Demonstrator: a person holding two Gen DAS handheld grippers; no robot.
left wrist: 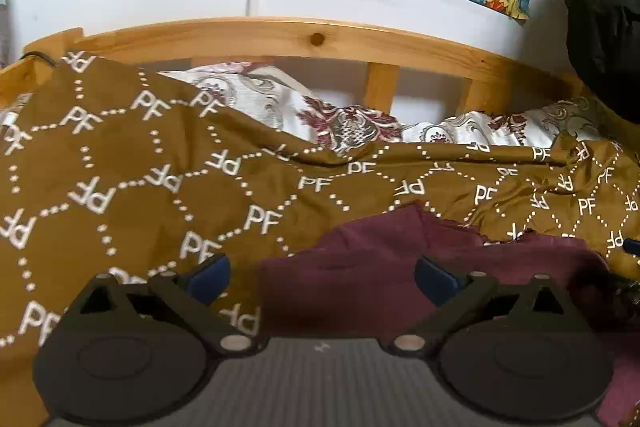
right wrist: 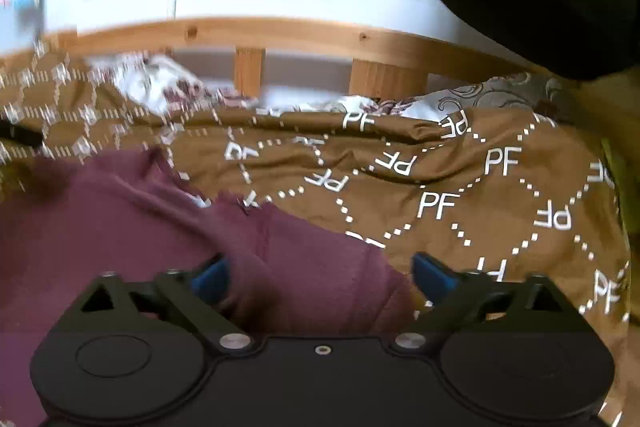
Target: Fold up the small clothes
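Left gripper (left wrist: 322,277): tilted downward toward the bed, blue pads (left wrist: 210,279) spread wide, nothing pinched; maroon garment (left wrist: 400,267) lying under the gap and the right-hand pad, brown cover under the left-hand pad. Contact with the cloth: cannot tell.

Right gripper (right wrist: 322,277): also tilted downward, blue pads (right wrist: 434,277) spread wide, nothing clamped between. Left-hand pad over the maroon garment (right wrist: 120,227), right-hand pad at its edge, over the cover. Left part of this view motion-blurred.

Garment: dark maroon, soft and rumpled, lying on the brown bedspread (left wrist: 120,167) printed with white "PF" letters and dotted diamonds. Far edge uneven, with a raised fold near the middle and creases running across. Not neatly squared.

Beyond: floral pillow (left wrist: 352,127) against the wooden headboard (left wrist: 280,35).
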